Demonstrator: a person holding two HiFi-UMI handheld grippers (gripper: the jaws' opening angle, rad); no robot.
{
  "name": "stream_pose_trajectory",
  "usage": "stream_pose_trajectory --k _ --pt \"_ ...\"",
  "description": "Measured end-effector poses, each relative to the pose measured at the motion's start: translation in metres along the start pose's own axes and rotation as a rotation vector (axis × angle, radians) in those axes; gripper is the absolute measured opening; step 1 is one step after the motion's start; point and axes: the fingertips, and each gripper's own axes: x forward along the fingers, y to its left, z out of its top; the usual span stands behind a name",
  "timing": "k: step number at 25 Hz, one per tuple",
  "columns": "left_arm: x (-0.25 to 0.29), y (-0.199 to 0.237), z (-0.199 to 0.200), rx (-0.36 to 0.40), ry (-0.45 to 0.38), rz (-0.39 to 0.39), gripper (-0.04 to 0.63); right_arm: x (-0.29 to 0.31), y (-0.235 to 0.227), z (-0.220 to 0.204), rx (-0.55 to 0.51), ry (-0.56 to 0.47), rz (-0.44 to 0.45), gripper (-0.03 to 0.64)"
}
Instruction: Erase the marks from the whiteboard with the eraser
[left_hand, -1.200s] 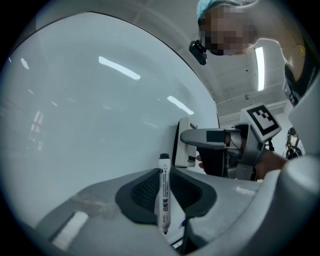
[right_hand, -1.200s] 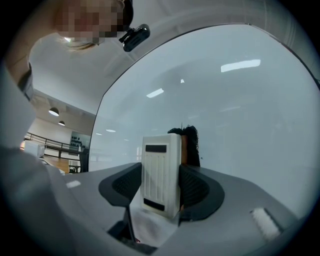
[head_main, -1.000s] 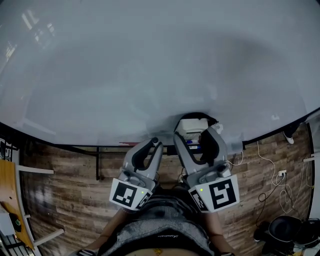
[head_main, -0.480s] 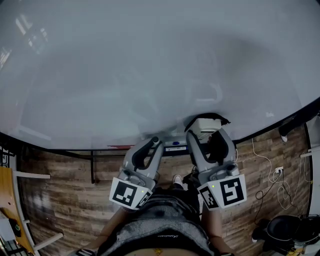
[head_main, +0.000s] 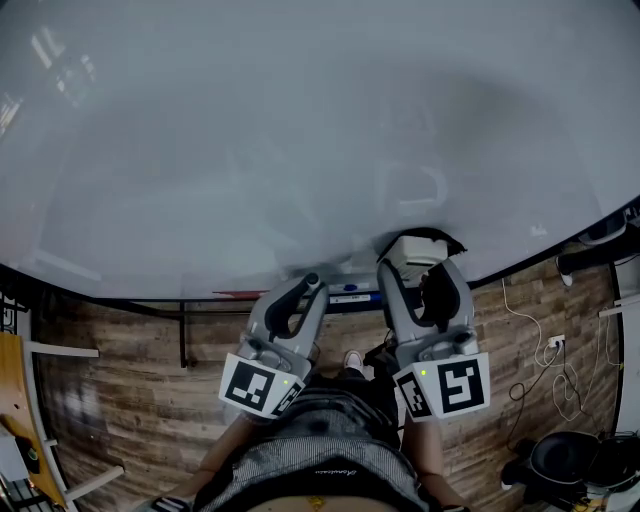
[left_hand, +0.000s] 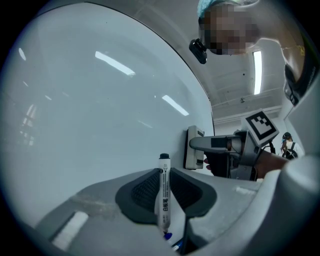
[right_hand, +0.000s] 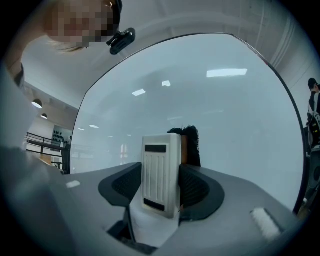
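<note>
While clamped, the eraser looks white, ribbed

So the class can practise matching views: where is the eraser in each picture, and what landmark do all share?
Head view: eraser right of centre, at the whiteboard's lower edge.
Left gripper view: eraser right of centre, at the board.
Right gripper view: eraser centre, clamped in the right claw.
Shared landmark: the whiteboard.
</note>
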Motion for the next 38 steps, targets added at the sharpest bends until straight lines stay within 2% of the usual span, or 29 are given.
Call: stream_pose_trajectory --k 8,15,18,22,24,30,38 --pt "0.005 -0.01 0.003 0.007 0.011 -0.001 0.078 0.001 0.008 0.009 -0.019 -0.01 0.032 0.241" --pt "-0.027 0.013 0.011 0.022 0.009 0.027 0.078 0.009 0.05 0.011 -0.008 -0.025 0.066 0.241" --pt "-0.038 0.02 0.011 0.023 0.012 0.047 0.078 0.014 0.072 0.009 -0.004 -0.024 0.116 0.241" --pt "-0.044 0.026 0.01 0.028 0.018 0.073 0.077 0.028 0.109 0.0 -0.012 -0.009 0.238 0.241" --pt "-0.047 0.027 0.01 0.028 0.021 0.085 0.078 0.031 0.117 -0.002 -0.025 -0.008 0.259 0.241" --pt "-0.054 0.032 0.012 0.037 0.027 0.108 0.078 0.029 0.115 0.002 -0.025 -0.01 0.259 0.241" --pt "-0.047 0.028 0.012 0.02 0.023 0.082 0.078 0.025 0.095 0.009 -0.051 0.002 0.172 0.241"
